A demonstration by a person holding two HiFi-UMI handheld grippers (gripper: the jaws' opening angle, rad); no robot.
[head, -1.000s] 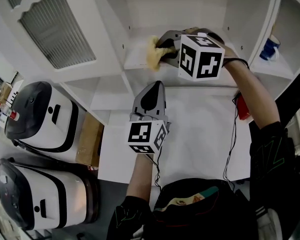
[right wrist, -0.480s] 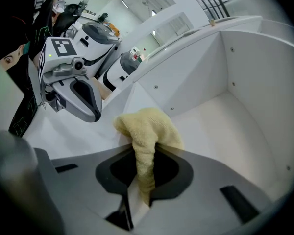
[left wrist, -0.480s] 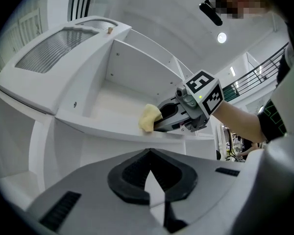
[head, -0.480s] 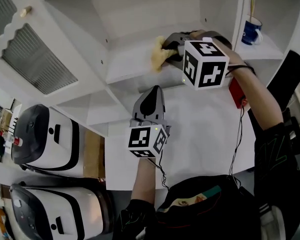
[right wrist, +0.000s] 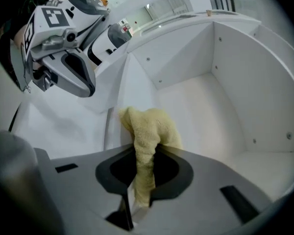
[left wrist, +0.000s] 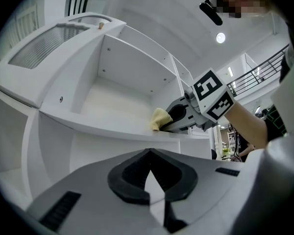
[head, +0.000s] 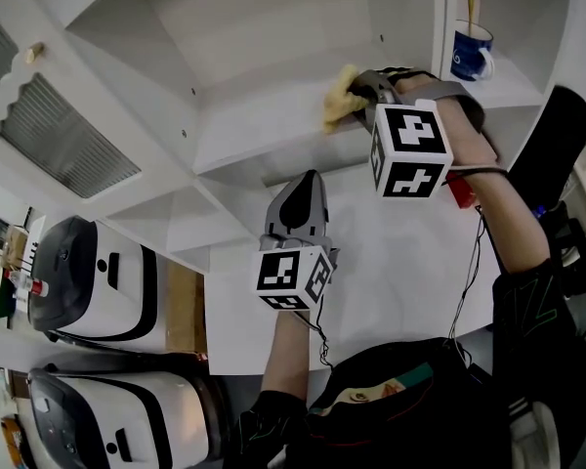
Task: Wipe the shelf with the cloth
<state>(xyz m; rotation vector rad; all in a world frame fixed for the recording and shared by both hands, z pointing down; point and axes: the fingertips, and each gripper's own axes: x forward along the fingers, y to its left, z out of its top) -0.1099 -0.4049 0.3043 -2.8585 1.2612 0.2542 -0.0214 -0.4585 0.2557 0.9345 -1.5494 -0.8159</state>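
A pale yellow cloth lies against the front part of the white shelf, pinched in my right gripper. In the right gripper view the cloth bunches out from between the shut jaws onto the shelf board. My left gripper hangs below the shelf, over the white counter, jaws shut with nothing between them. The left gripper view shows the cloth and the right gripper at the shelf's front edge.
A blue mug stands in the compartment to the right, behind an upright divider. Two white and black appliances sit on the floor at the left. A louvred cabinet door stands open at upper left.
My right gripper has slid the cloth to the right along the shelf's front part. The head view has swung, so the shelf now sits higher and further left. The left gripper barely moved.
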